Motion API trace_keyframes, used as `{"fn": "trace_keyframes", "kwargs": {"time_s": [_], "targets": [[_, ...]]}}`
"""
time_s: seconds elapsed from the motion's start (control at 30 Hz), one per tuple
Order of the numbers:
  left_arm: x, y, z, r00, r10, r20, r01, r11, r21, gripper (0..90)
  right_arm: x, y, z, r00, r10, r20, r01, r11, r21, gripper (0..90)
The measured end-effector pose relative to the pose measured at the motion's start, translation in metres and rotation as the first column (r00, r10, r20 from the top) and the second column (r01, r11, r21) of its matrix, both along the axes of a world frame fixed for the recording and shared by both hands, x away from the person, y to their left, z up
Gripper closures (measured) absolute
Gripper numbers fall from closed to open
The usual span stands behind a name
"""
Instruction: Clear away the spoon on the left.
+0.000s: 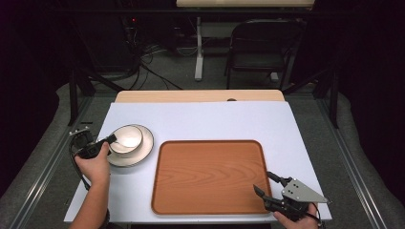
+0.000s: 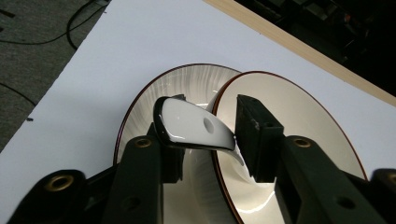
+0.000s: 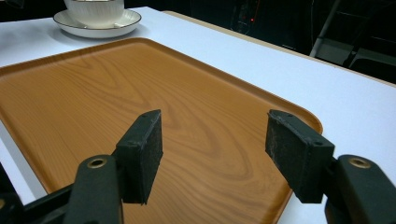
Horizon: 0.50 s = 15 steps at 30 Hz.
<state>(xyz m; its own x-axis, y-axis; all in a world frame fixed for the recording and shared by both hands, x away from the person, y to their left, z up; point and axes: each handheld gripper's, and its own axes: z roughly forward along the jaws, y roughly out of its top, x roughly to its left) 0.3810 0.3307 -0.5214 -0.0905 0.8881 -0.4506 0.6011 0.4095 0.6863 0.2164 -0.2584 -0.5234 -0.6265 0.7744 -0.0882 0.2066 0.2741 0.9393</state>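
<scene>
The work surface is a matt white rectangular tabletop sheet (image 1: 200, 119) laid over a light wooden table, whose bare edge shows at 12 o'clock. The room around it is dark. A black folding chair (image 1: 262, 47) and loose black floor cables (image 1: 143, 62) lie beyond that far edge, well apart from the work.

Open room: the white sheet is bare along 12 o'clock and down the 3 o'clock side. Only a narrow white strip separates the tray from the near edge at 6 o'clock.

A flat rectangular wood-grain tray with rounded corners and a low raised rim (image 1: 210, 176) occupies the centre and near part of the sheet. At 9 o'clock of the tray, just beside its corner, stands a round cream ceramic saucer with a thin brown rim (image 1: 143, 150). On the saucer sits a cream ribbed bowl with the same brown rim (image 1: 126, 138).

The left gripper (image 1: 112, 139), carried by the left hand (image 1: 95, 167), meets the bowl from 9 o'clock. A white glazed handle with a small hole (image 2: 191, 128) lies across the gap between the jaws. It overlaps one pad and ends at the other. Whether the pads press on it cannot be told.

The right gripper (image 1: 261, 181) hangs over the tray's 5 o'clock corner, jaws apart with nothing between them.
</scene>
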Motion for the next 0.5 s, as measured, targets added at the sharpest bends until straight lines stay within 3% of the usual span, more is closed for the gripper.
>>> {"fn": "trace_keyframes", "kwargs": {"time_s": [0.5], "targets": [[-0.0038,0.0054,0.0074,0.9988,0.017,0.045,-0.017,0.9999,-0.001,74.7,0.0001,-0.0002,-0.0001,1.0000,-0.002,-0.003,0.002,1.000,-0.001,36.6]]}}
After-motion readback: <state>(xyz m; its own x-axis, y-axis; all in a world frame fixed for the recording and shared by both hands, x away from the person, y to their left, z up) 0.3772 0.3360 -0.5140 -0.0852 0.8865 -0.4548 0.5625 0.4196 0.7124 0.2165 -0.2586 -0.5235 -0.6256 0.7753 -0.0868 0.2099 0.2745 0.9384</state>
